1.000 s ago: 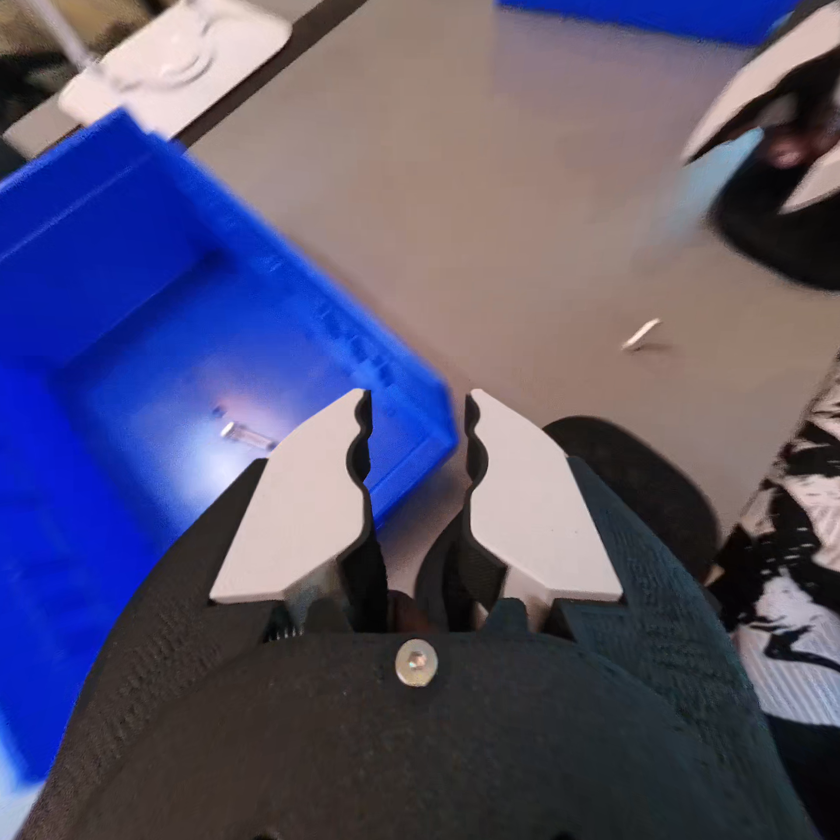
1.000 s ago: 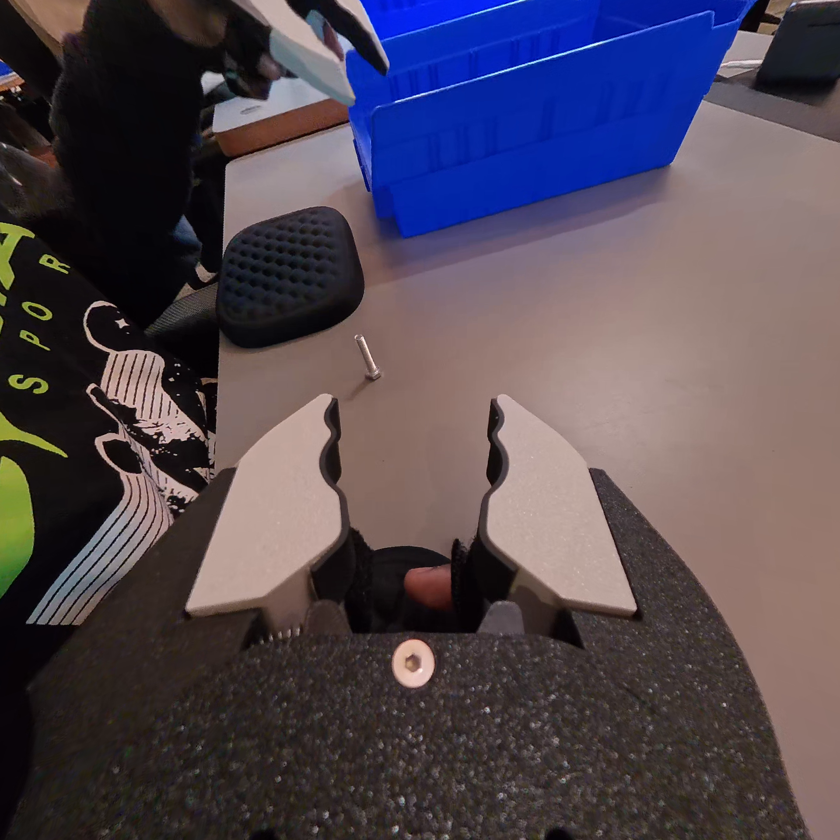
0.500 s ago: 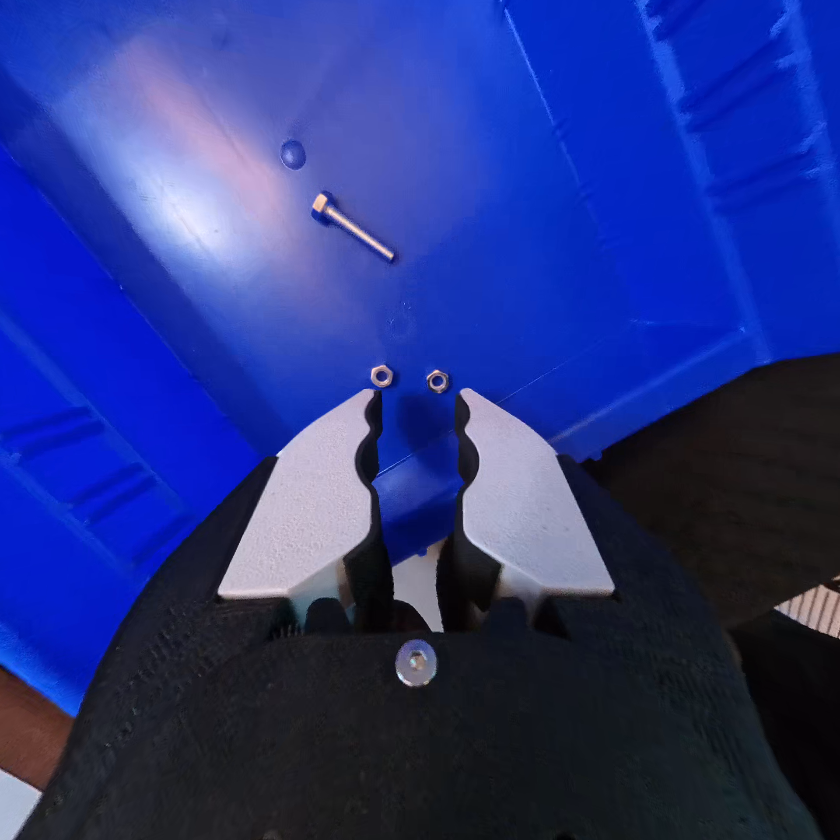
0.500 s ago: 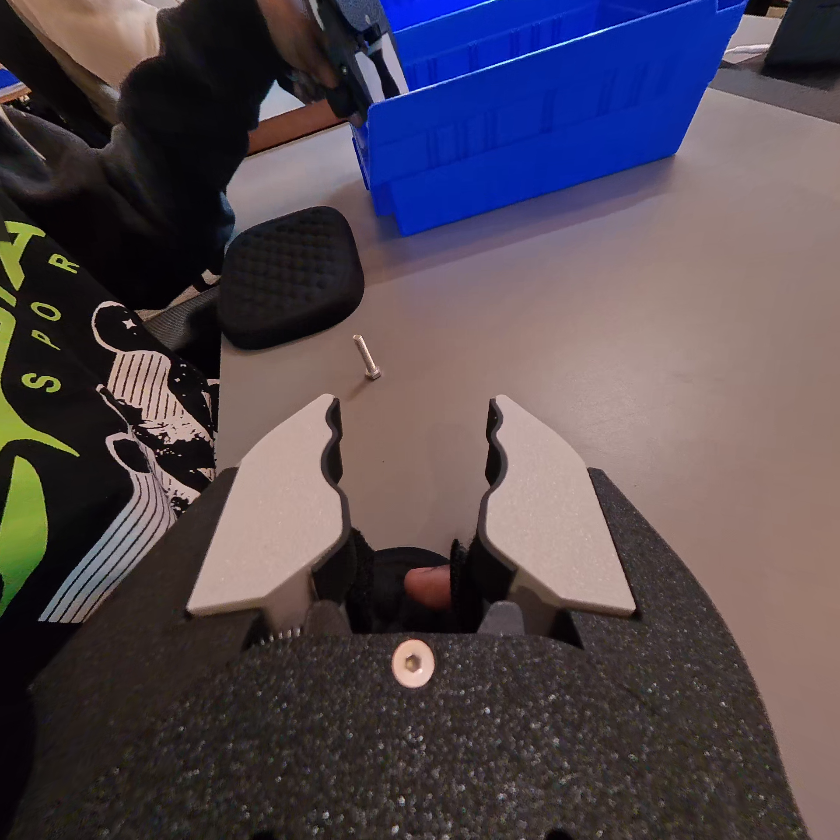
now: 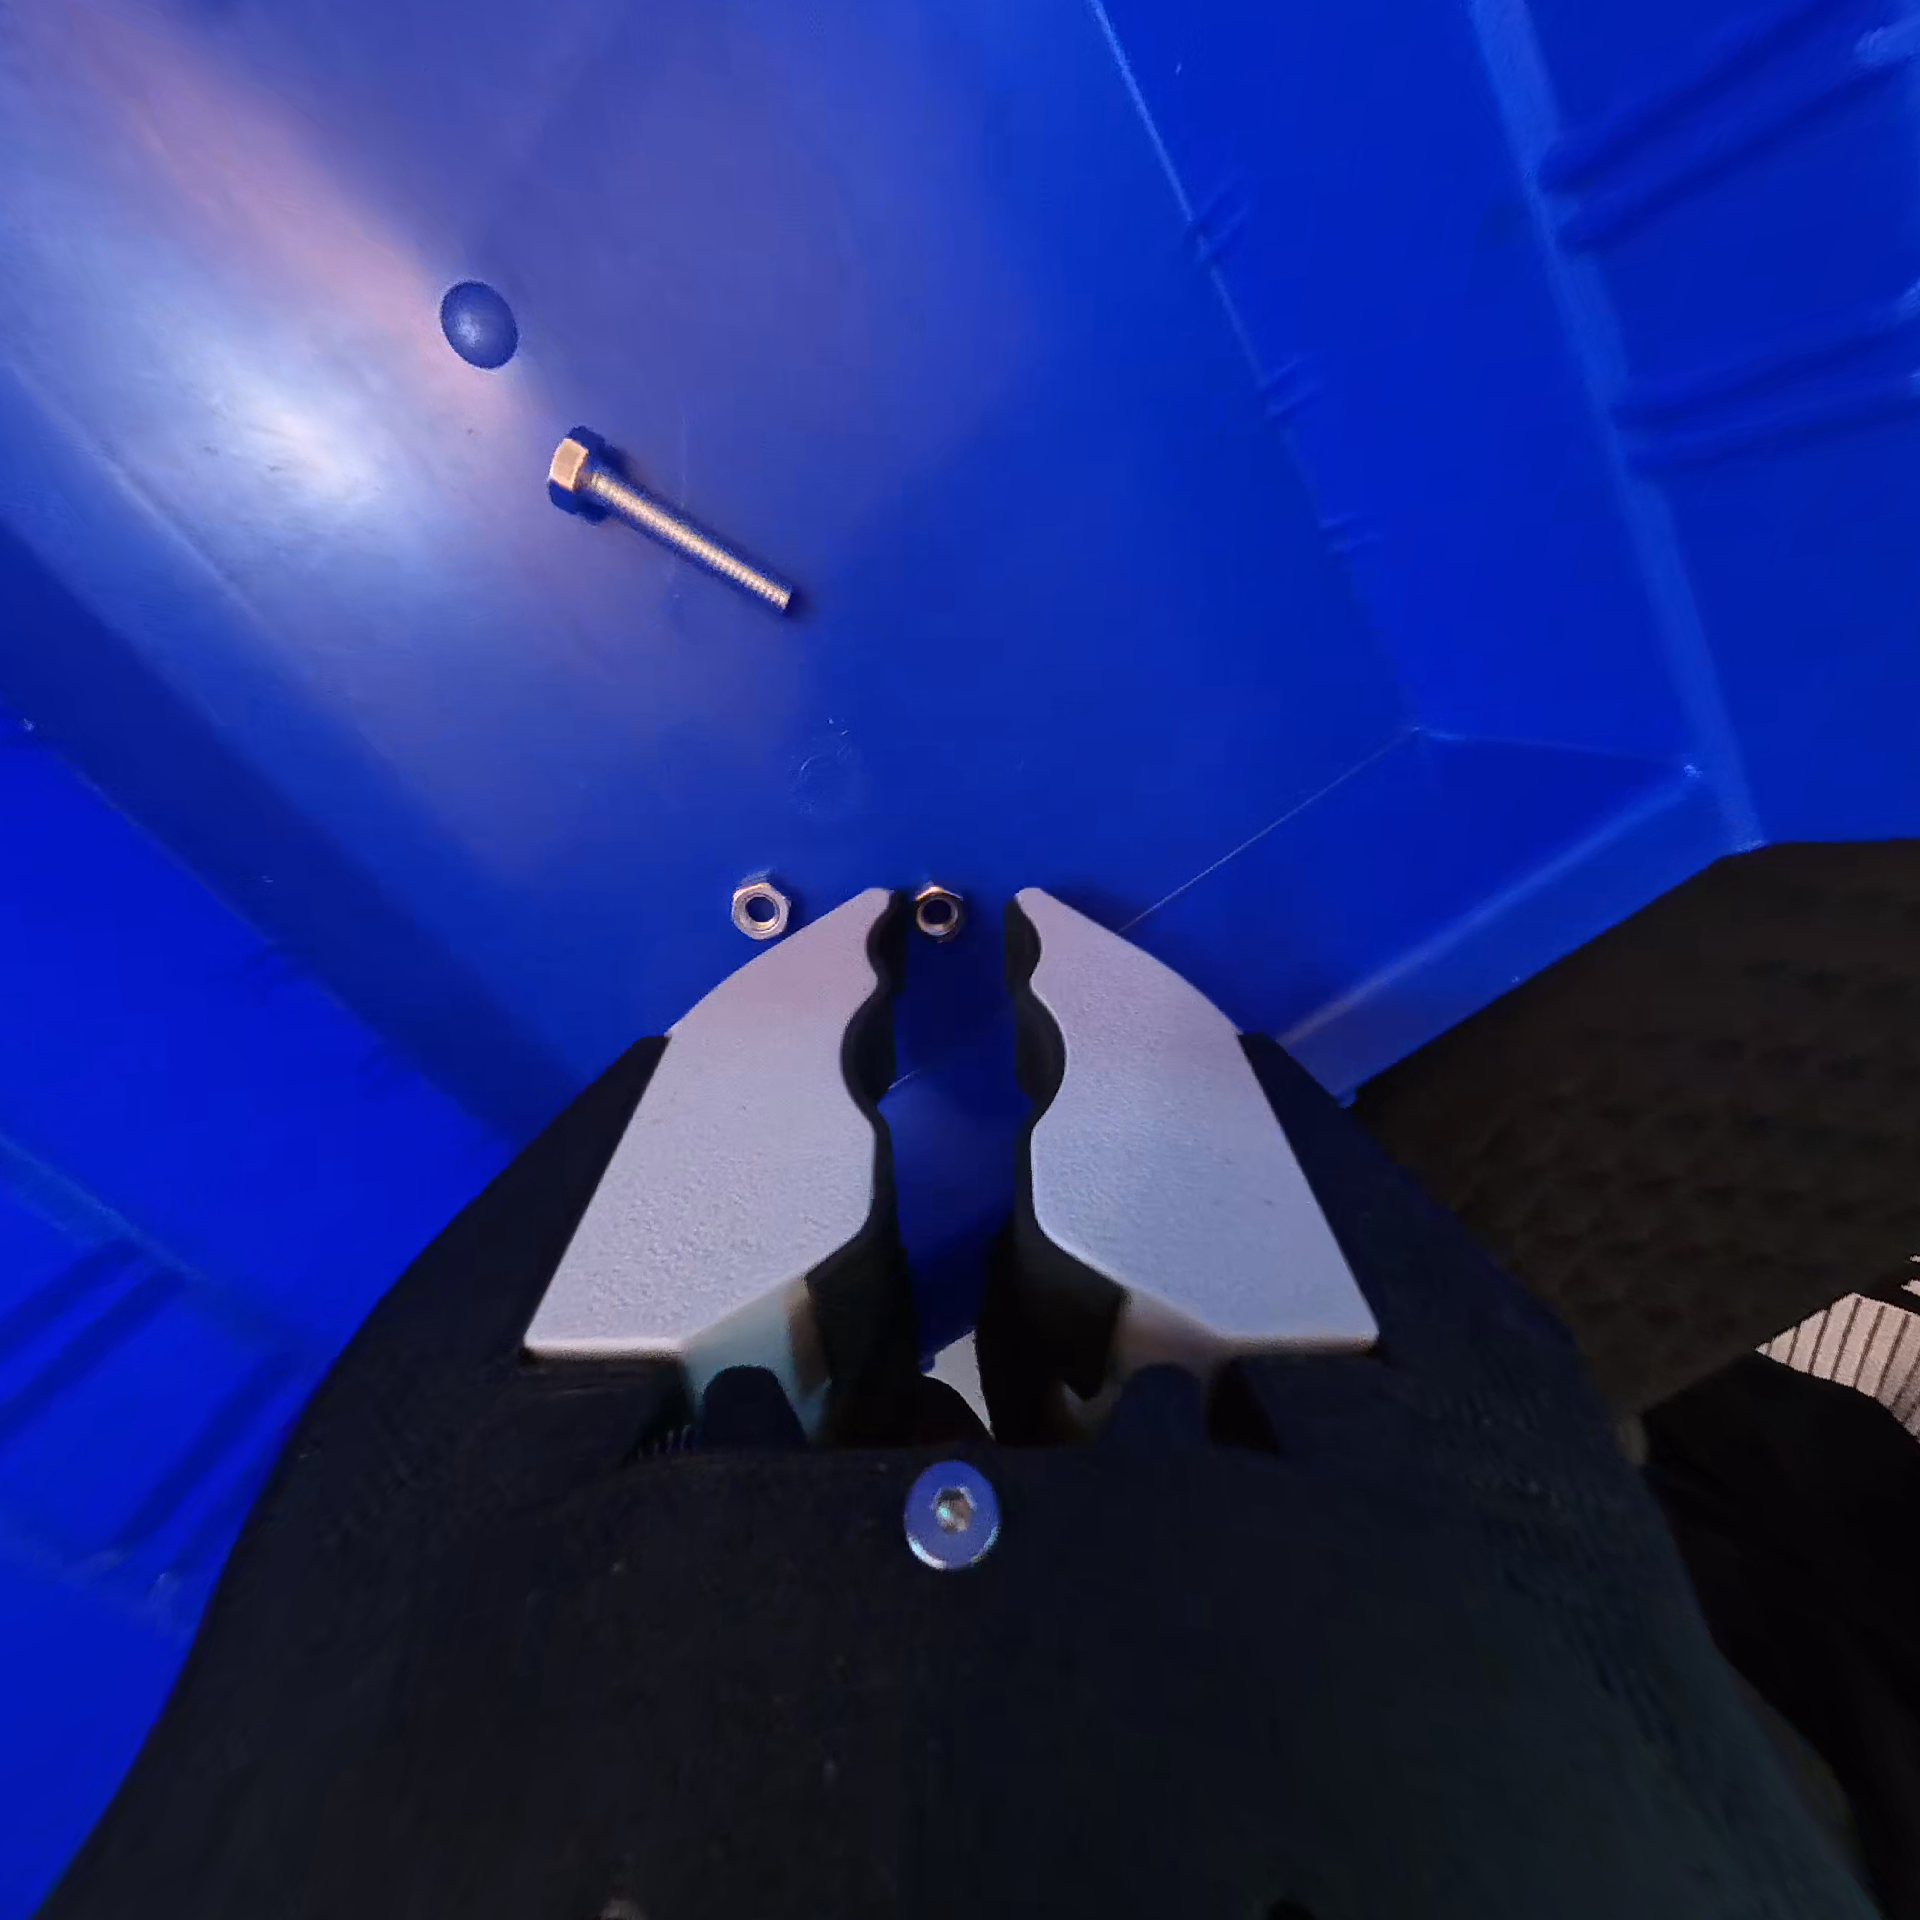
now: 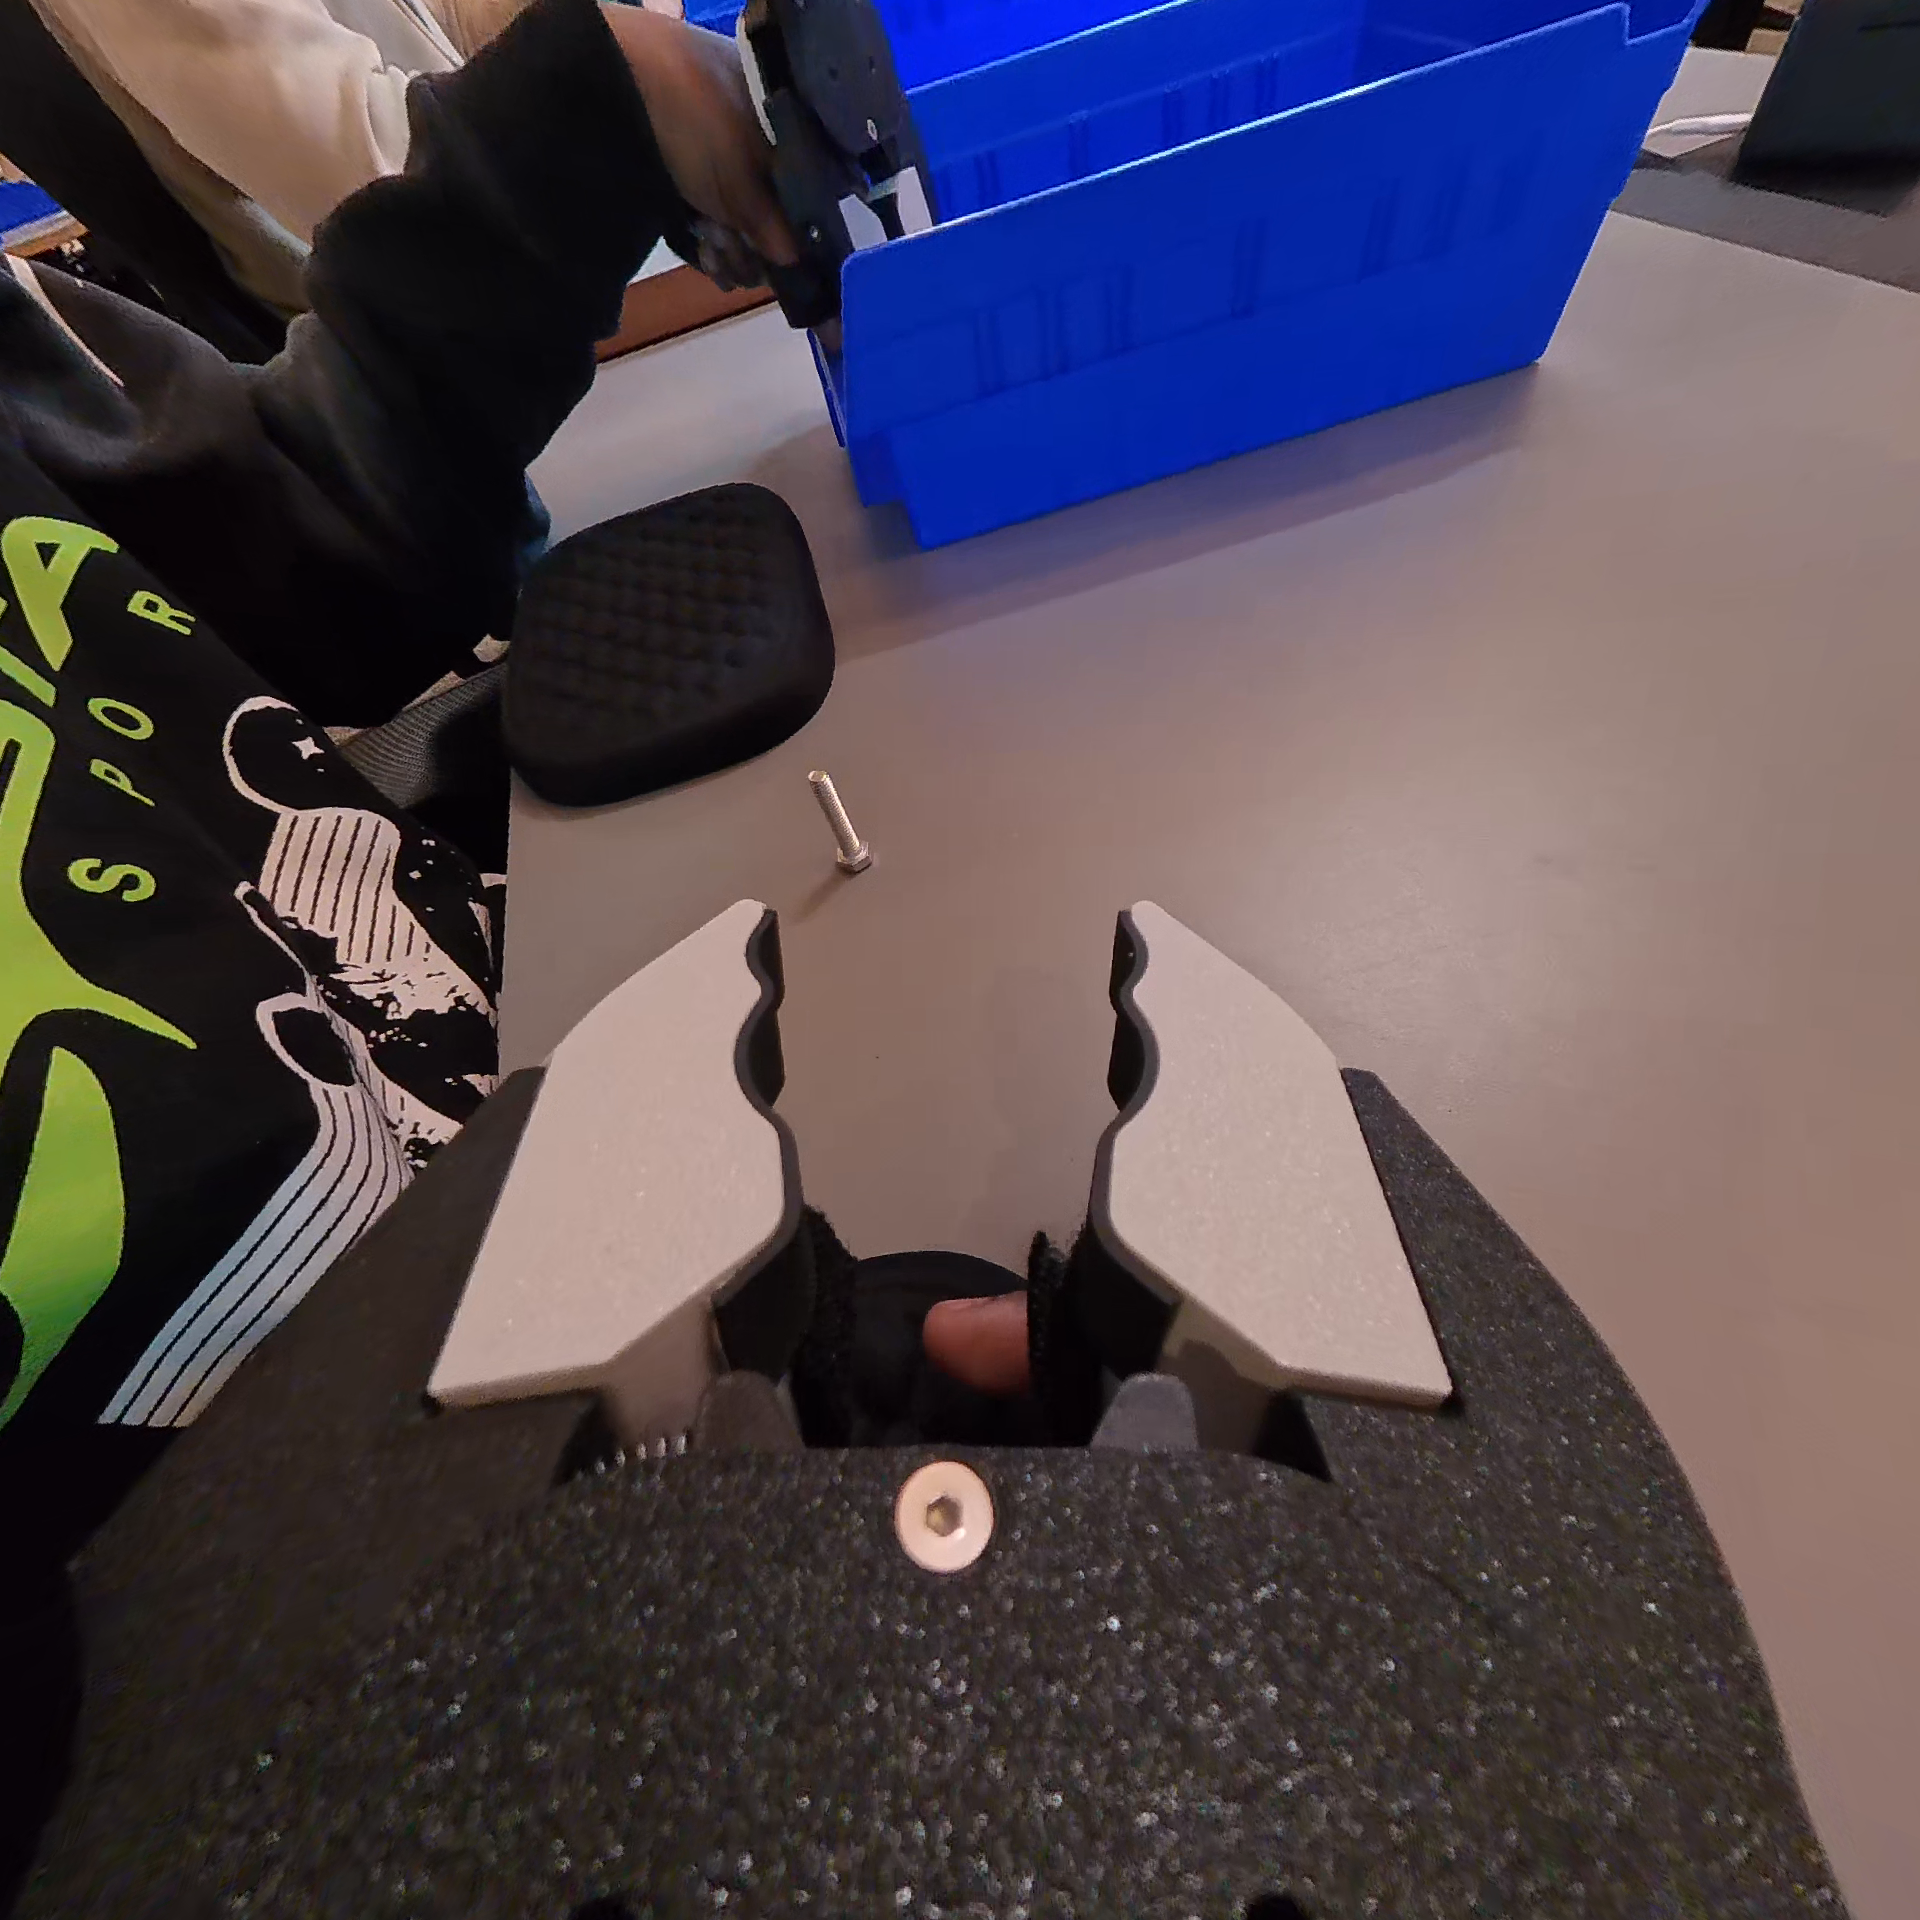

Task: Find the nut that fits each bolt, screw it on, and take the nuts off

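In the left wrist view my left gripper is inside a blue bin, open by a narrow gap. A small steel nut lies on the bin floor just between its fingertips. A second nut lies just left of the left fingertip. A long hex bolt lies farther in. In the right wrist view my right gripper is open and empty above the grey table. A short bolt lies on the table just beyond its left fingertip. The left gripper shows at the bin's near end.
A blue bin stands at the back of the table, with another behind it. A black dimpled pad lies at the table's left edge. A person's black sleeve and printed shirt fill the left side. There is about 35 cm between the tips of the two grippers.
My left gripper swung from above the table into the blue bin and came down until one nut lies between its fingertips. My right gripper has not moved.
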`<state>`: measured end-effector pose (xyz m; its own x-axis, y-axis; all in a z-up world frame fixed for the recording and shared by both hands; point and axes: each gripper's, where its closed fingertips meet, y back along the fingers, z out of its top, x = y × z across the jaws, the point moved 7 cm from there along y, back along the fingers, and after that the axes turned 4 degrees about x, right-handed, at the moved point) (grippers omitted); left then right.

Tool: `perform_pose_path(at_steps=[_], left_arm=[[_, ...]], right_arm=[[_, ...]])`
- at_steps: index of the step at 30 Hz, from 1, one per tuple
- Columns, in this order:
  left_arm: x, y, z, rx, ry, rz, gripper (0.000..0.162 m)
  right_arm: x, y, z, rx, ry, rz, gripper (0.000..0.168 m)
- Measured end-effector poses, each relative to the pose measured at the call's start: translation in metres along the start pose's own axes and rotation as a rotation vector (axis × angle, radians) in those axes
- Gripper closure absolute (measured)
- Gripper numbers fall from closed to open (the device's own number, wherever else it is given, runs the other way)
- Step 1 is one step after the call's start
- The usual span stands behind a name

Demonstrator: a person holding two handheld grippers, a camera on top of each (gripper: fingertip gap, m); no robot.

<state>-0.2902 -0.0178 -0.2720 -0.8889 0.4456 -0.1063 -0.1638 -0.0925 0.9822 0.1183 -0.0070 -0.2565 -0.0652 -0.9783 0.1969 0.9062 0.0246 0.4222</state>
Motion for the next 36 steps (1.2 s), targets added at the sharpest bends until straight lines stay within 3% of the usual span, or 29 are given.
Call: perform_pose_path(at_steps=[12, 18, 27, 31, 36], left_arm=[[0.003, 0.005, -0.001, -0.097, 0.032, 0.009, 0.152], [-0.010, 0.041, 0.001, -0.283, 0.004, 0.054, 0.152], [-0.123, 0.116, 0.019, -0.536, -0.375, 0.118, 0.152], [-0.175, 0.107, 0.032, -0.543, -0.555, 0.044, 0.152], [-0.223, 0.065, 0.053, -0.467, -0.692, -0.091, 0.152]], right_arm=[[0.000, -0.001, 0.000, 0.000, 0.003, -0.004, 0.107], [-0.001, -0.001, 0.000, 0.005, 0.000, -0.001, 0.107], [-0.001, -0.002, -0.001, 0.009, 0.002, 0.000, 0.107], [-0.001, -0.002, -0.001, 0.001, 0.002, 0.003, 0.108], [0.000, -0.002, -0.001, -0.003, 0.006, 0.006, 0.108]])
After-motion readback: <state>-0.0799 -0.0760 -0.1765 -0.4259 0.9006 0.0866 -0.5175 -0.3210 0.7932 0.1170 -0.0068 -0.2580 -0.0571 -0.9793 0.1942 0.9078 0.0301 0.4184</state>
